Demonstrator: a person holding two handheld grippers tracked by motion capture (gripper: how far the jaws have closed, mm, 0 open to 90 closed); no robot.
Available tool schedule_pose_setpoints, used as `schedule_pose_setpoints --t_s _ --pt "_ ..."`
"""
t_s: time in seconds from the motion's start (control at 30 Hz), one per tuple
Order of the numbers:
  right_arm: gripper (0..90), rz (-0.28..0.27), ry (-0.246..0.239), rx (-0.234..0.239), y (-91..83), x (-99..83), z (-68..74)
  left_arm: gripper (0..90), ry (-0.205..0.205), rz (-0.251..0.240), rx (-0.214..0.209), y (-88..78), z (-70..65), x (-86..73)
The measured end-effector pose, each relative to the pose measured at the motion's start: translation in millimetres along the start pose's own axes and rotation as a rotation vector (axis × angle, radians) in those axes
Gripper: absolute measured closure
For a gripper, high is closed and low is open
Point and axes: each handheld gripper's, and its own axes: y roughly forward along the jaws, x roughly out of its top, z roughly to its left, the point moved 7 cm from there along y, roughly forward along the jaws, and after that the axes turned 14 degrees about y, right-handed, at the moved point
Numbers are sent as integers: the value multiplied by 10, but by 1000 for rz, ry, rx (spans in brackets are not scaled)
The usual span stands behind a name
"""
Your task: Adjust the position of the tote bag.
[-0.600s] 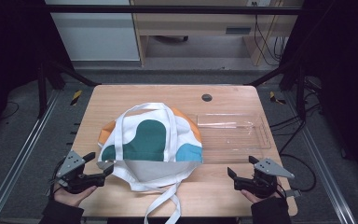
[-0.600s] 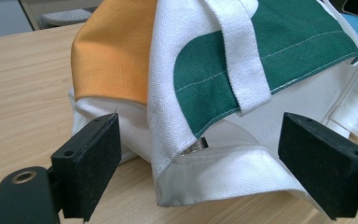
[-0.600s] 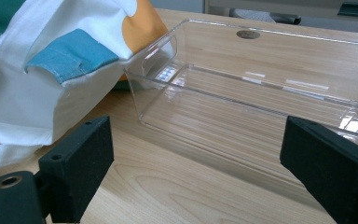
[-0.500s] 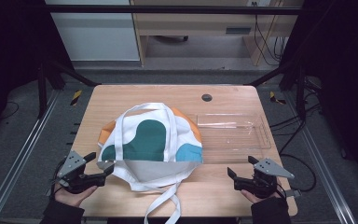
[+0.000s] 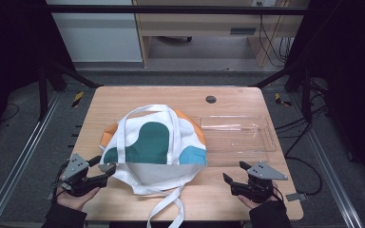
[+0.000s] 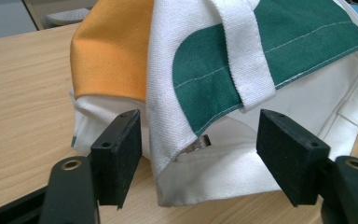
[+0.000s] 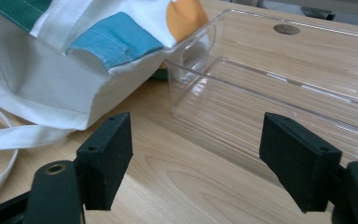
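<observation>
Canvas bag [image 6: 205, 84] between left gripper [image 6: 198, 154] pads

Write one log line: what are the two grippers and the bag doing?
left gripper: open, bag corner between jaws | right gripper: open, holding nothing, facing clear tray | bag: lying on table

From above your side, the high view looks forward and down over the whole worktop [image 5: 123, 97]. Your left claw [image 6: 198, 140] camera sits close at the cloth bag [image 6: 214, 70]. Your right claw [image 7: 196, 149] camera looks low at the clear tray [image 7: 270, 93]. All three share the bag.
</observation>
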Motion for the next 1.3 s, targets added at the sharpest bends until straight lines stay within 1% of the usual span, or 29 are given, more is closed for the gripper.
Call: schedule_pose_setpoints --t_s 0.2,0.23,0.3,0.43,0.47,0.57,0.6,0.67,0.7,0.73,0.8,0.83,0.87,0.97,1.0,1.03,1.17,1.3 --pt "303 22 -13 30 52 3 122 370 15 23 0 28 1 -29" --pt "303 22 -13 30 52 3 122 379 15 23 0 28 1 -29" --pt "326 23 -19 45 78 11 186 398 17 30 1 38 8 -40" --pt "347 26 -24 47 104 10 232 435 21 39 5 47 13 -56" --pt "367 26 -38 50 125 11 269 445 27 43 8 44 12 -60" --pt "384 28 -44 55 142 7 302 470 26 45 9 41 17 -67" --pt "402 33 -54 66 166 -2 347 483 22 49 8 39 22 -78" --pt "431 39 -60 73 186 -10 381 504 23 54 8 38 29 -88" --pt "431 39 -60 73 186 -10 381 515 23 54 8 38 29 -88" --pt "471 42 -69 83 203 -13 426 532 23 60 11 35 36 -94" --pt "515 52 -70 96 209 -17 464 557 15 61 14 32 41 -97" --pt "515 52 -70 96 209 -17 464 570 15 61 14 32 41 -97" --pt "569 64 -76 117 220 -21 515 585 8 62 16 30 46 -100" --pt "610 83 -78 136 242 -32 572 627 2 67 21 30 65 -105" --pt "610 83 -78 136 242 -32 572 645 2 67 21 30 65 -105" --pt "651 104 -77 159 254 -42 618 662 -1 69 28 33 72 -107" --pt "697 109 -79 183 257 -31 680 705 -5 72 35 37 89 -107" --pt "725 110 -82 186 260 -30 703 754 -10 77 41 42 98 -109"
